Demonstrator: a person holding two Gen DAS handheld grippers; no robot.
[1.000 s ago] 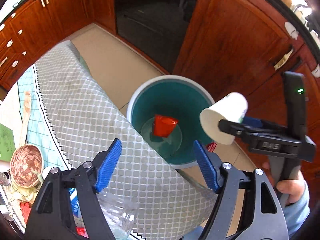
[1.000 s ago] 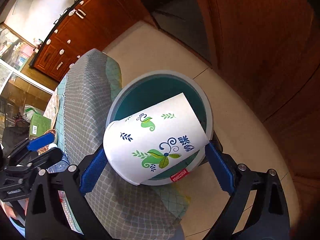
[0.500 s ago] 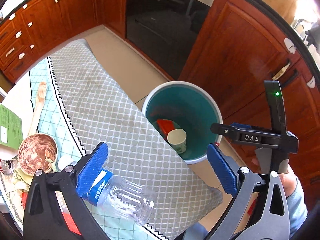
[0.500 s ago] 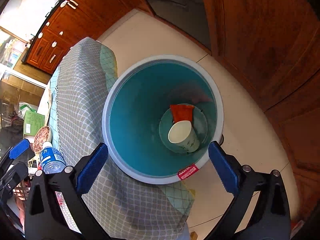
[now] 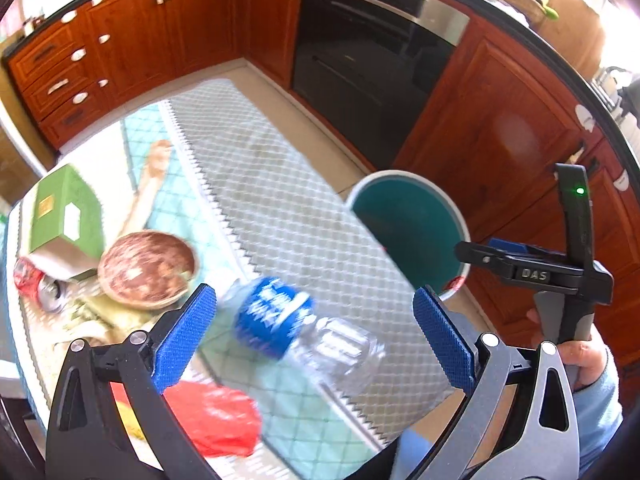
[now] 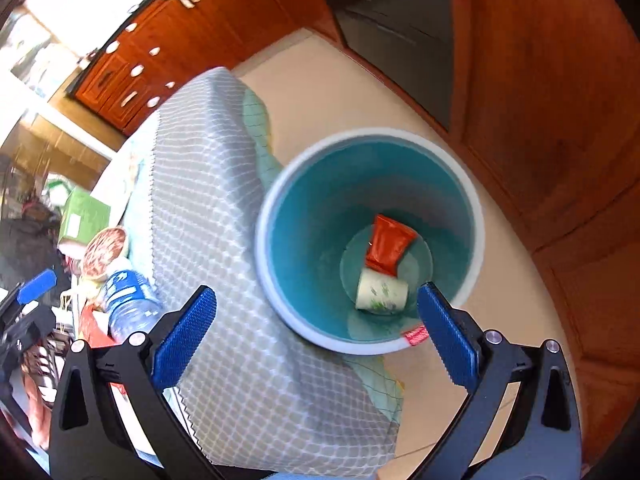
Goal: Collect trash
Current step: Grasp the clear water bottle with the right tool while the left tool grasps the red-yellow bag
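Observation:
A teal bin stands on the floor beside the table; it also shows in the left wrist view. Inside it lie a white paper cup and a red wrapper. My right gripper is open and empty above the bin's near rim. My left gripper is open over the table, with a clear plastic bottle with a blue label lying between its fingers, not gripped. A red plastic bag lies below the bottle.
On the table are a grey patterned cloth, a brown bowl, a green box and a crushed red can. Wooden cabinets and a black oven stand behind the bin.
My right gripper opened and the paper cup dropped into the bin. My left gripper pulled back from the bin over the table, and the bottle now lies between its fingers.

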